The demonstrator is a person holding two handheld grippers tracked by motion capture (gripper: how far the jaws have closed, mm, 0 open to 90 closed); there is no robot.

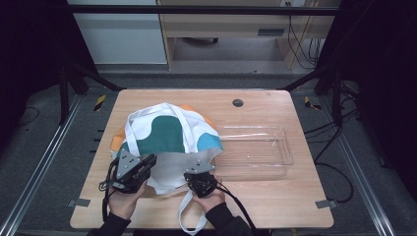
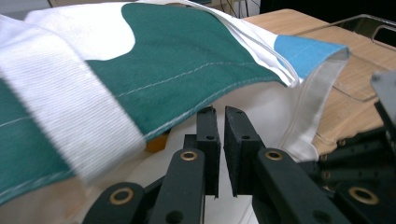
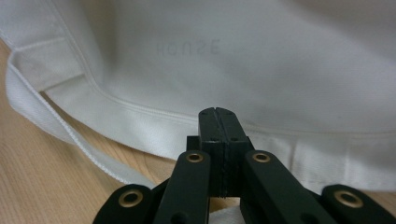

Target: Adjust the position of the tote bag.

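So the desk (image 1: 275, 101) is a light wood one with rounded corners and a small round hole near the far edge. Biggest thing on it is a cloth tote bag (image 1: 167, 135), white with dark green, blue and orange patches, lying across the left half and reaching from about mid-desk to the near edge. One white strap (image 1: 186, 209) trails off the near edge between the person's hands. Just right of the bag, touching or nearly touching it, sits a clear plastic tray (image 1: 260, 147), which looks empty.

The left claw (image 2: 220, 114) is at the bag's near left corner, jaws almost together with a thin gap, poking under the lifted green layer; I can't tell if it's actually got cloth in it. The right claw (image 3: 218, 114) has its jaws pressed flat together at the white hem on the near edge. Whether a bit of hem is pinched there, I honestly cannot tell.

Handling-wise I'd guess the bag is light, floppy and not slippery, nothing fragile. It'll sag and fold wherever it's not held, so grab the stitched hem or a strap, since those are the firmest bits.
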